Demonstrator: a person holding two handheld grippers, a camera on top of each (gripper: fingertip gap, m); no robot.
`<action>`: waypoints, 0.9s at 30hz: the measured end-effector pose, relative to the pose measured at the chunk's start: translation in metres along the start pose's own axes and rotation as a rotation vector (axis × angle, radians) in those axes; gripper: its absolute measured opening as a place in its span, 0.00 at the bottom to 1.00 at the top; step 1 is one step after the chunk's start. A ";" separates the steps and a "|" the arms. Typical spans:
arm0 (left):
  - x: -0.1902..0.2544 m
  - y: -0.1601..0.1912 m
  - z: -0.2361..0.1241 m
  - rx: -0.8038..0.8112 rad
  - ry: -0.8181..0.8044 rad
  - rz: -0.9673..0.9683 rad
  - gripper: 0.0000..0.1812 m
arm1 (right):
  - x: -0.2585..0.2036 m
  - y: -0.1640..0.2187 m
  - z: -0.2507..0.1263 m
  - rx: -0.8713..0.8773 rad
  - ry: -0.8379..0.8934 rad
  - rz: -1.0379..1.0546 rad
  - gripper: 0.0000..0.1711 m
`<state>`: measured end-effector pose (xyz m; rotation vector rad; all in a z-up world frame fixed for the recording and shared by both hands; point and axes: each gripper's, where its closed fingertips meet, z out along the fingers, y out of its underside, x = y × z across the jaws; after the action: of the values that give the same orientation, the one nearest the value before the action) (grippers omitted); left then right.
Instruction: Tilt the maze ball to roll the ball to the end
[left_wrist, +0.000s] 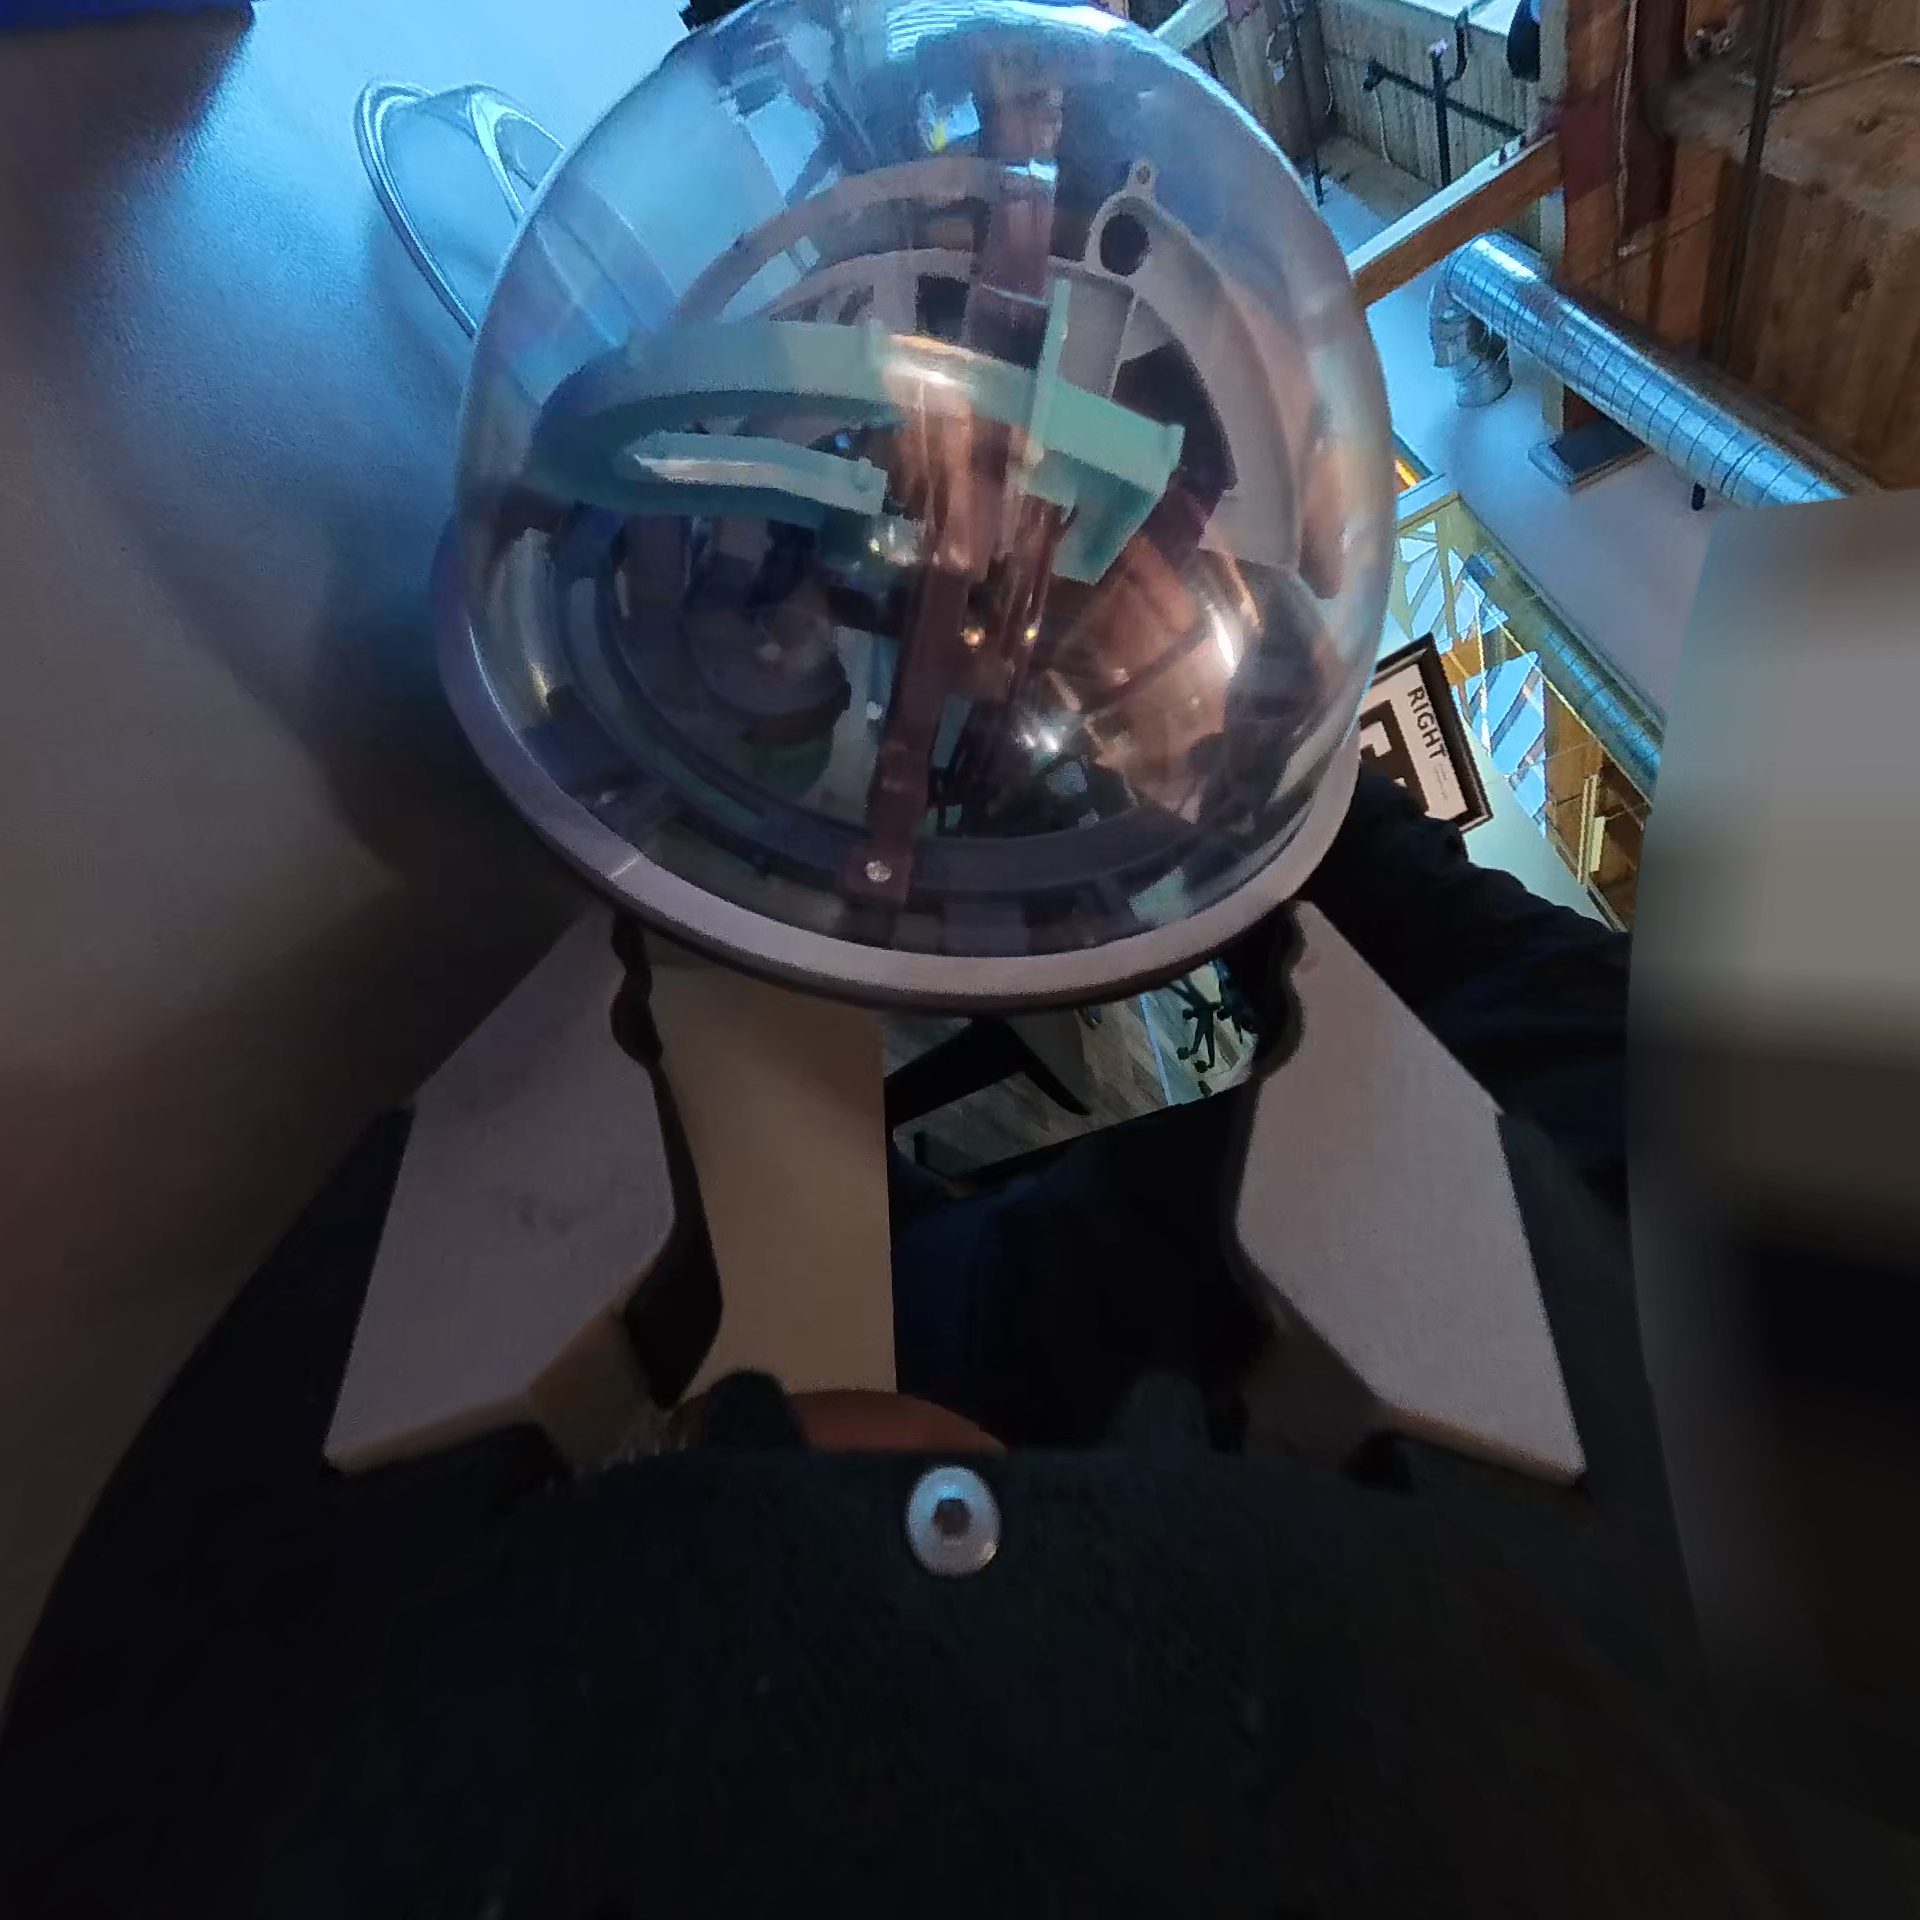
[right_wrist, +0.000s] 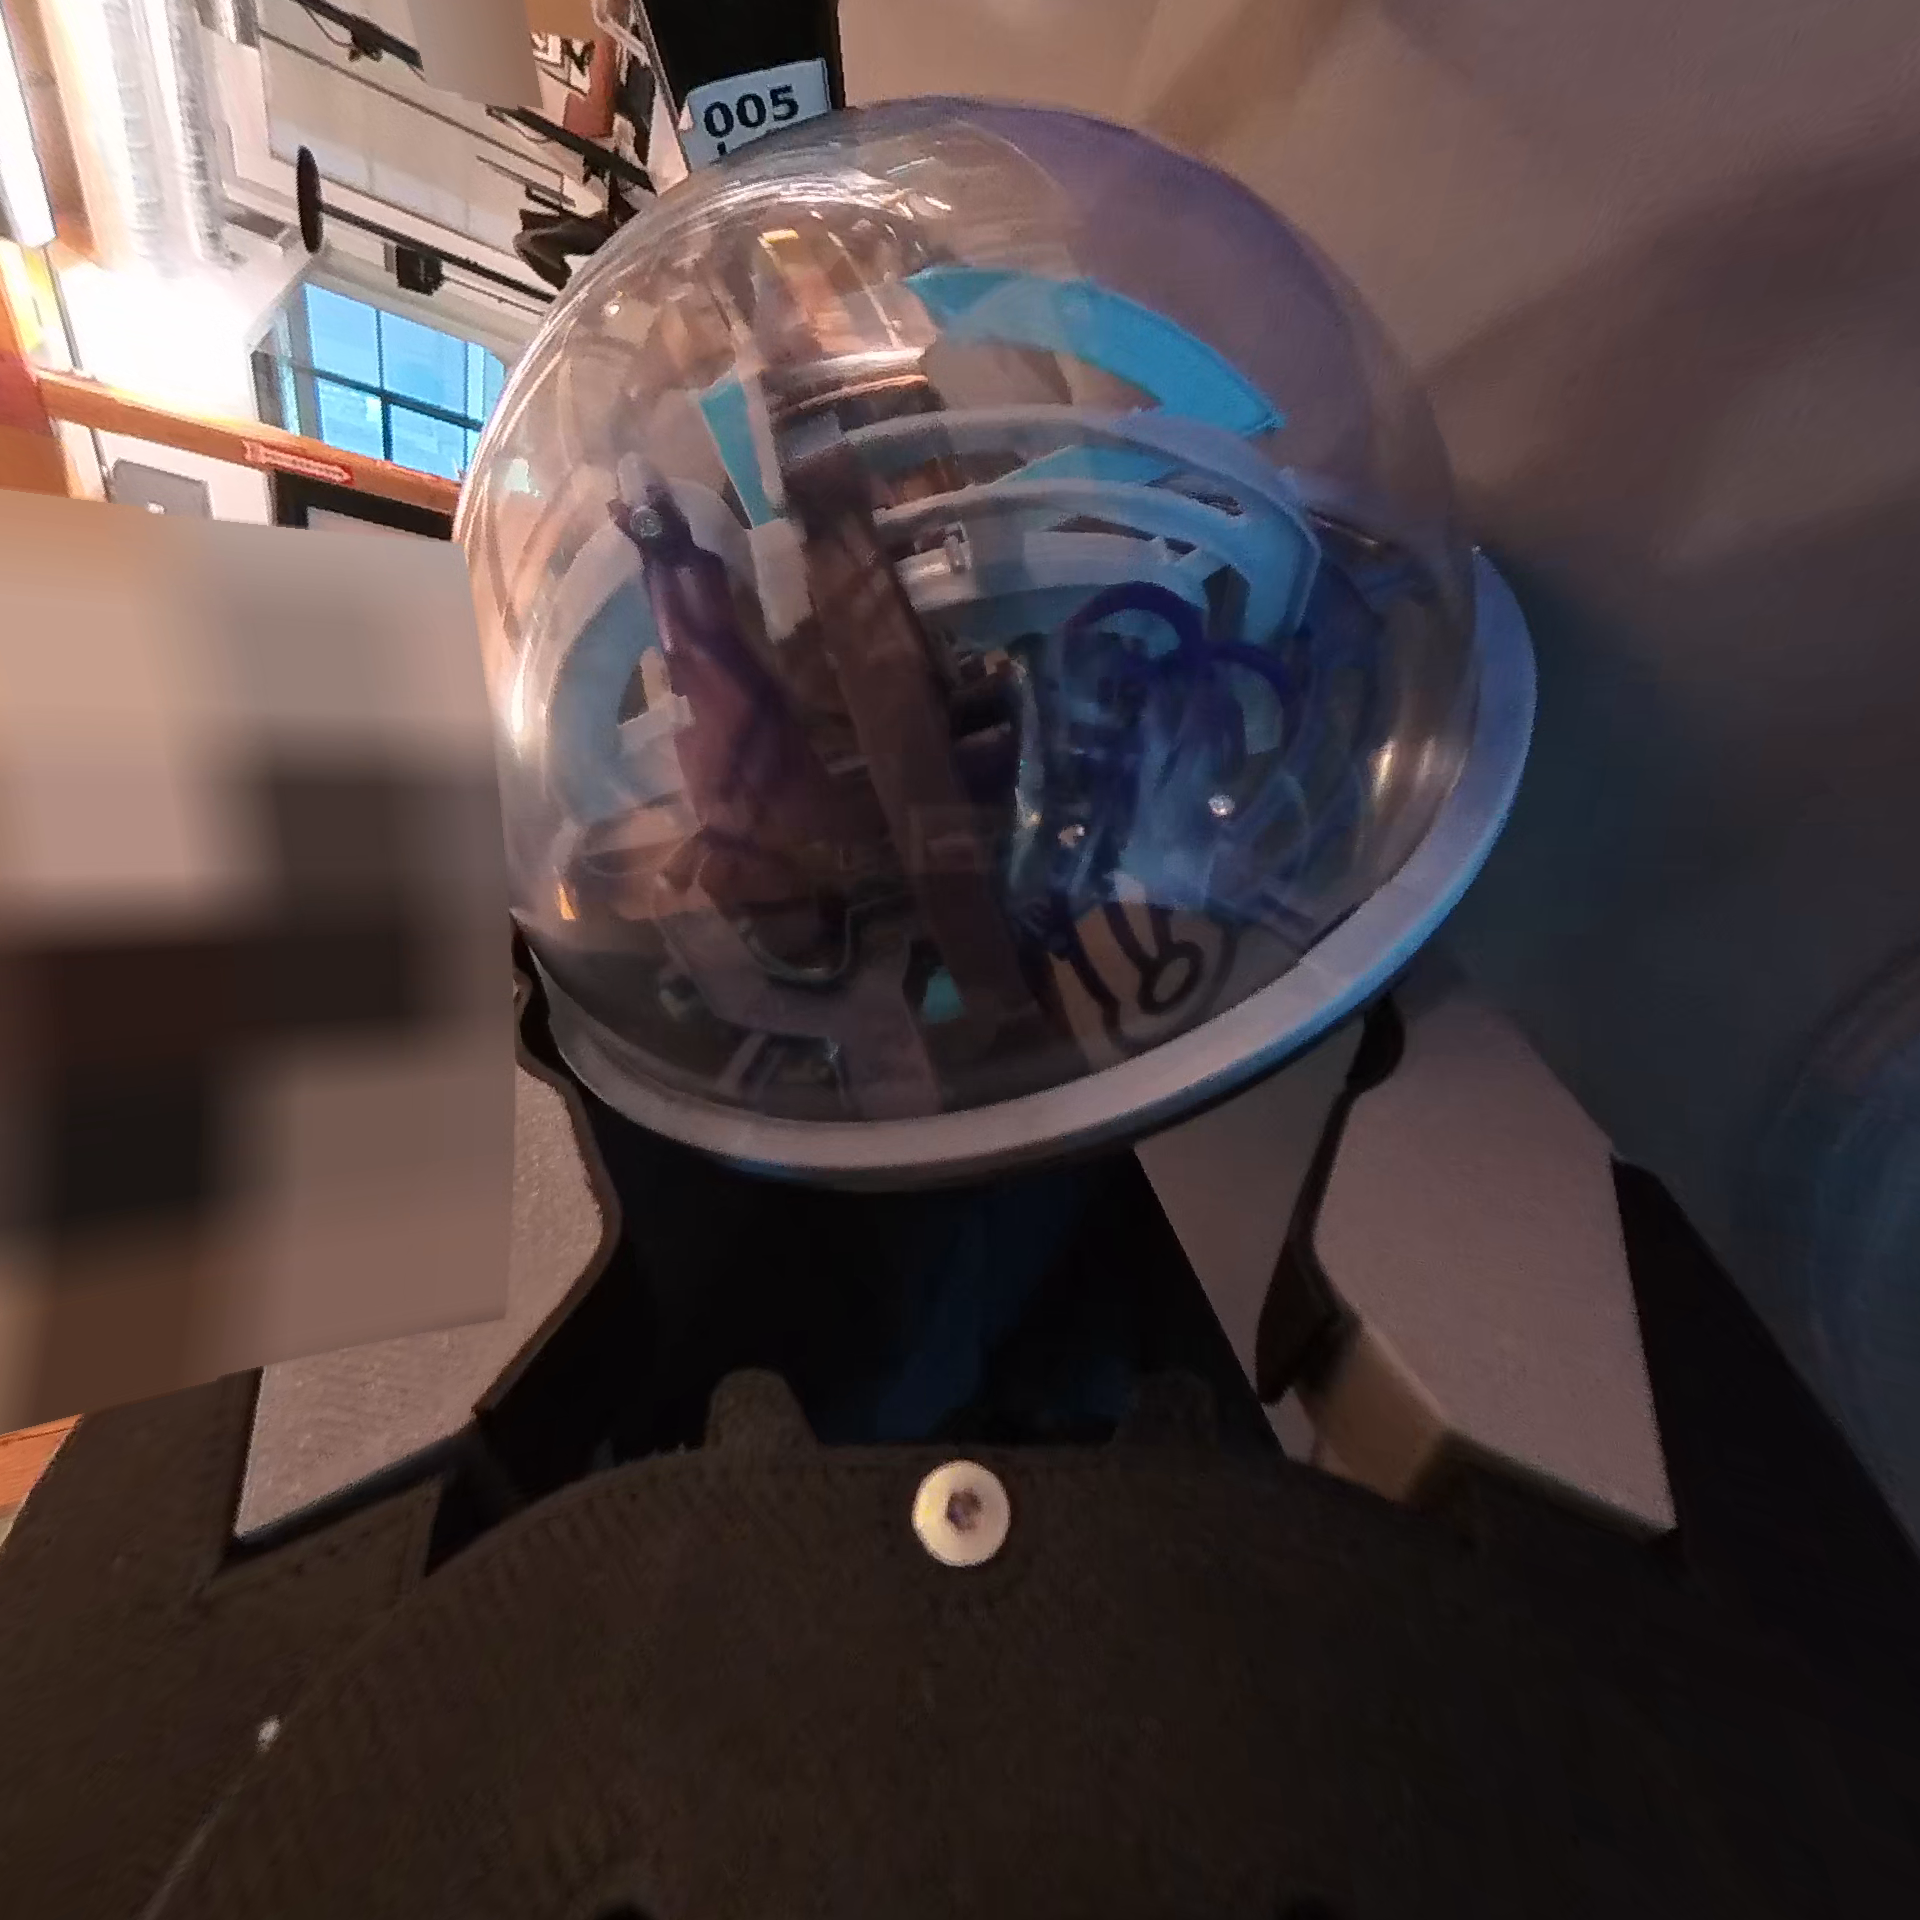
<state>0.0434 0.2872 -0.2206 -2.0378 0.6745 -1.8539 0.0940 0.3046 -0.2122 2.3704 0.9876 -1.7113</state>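
Note:
The maze ball (left_wrist: 914, 520) is a clear plastic sphere with a grey band round its middle and pale green, brown and grey tracks inside. It fills the upper middle of the left wrist view. My left gripper (left_wrist: 956, 987) is shut on it, its fingers (left_wrist: 634, 997) pressing the band from both sides. In the right wrist view the maze ball (right_wrist: 987, 644) shows blue, white and brown tracks. My right gripper (right_wrist: 956, 1039) is shut on it from the opposite side. The ball is held in the air, tilted. I cannot pick out the small rolling ball.
A clear plastic stand (left_wrist: 447, 177) lies on the pale surface behind the ball. A dark sleeve (left_wrist: 1455, 914) is at the right. A silver duct (left_wrist: 1621, 384), a framed sign (left_wrist: 1423, 738) and a window (right_wrist: 395, 384) show in the tilted room.

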 end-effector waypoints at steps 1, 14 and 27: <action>0.000 0.000 -0.001 0.001 0.001 -0.001 0.64 | 0.000 0.000 0.001 0.003 0.000 0.002 0.87; -0.003 0.006 -0.005 0.035 -0.071 0.117 0.66 | -0.001 -0.015 0.014 0.171 0.083 -0.119 0.90; -0.001 0.004 -0.011 0.092 -0.138 0.231 0.67 | -0.010 -0.028 0.018 0.301 0.103 -0.252 0.90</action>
<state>0.0320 0.2847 -0.2221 -1.9190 0.7385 -1.5707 0.0625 0.3156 -0.2018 2.6376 1.1619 -1.9665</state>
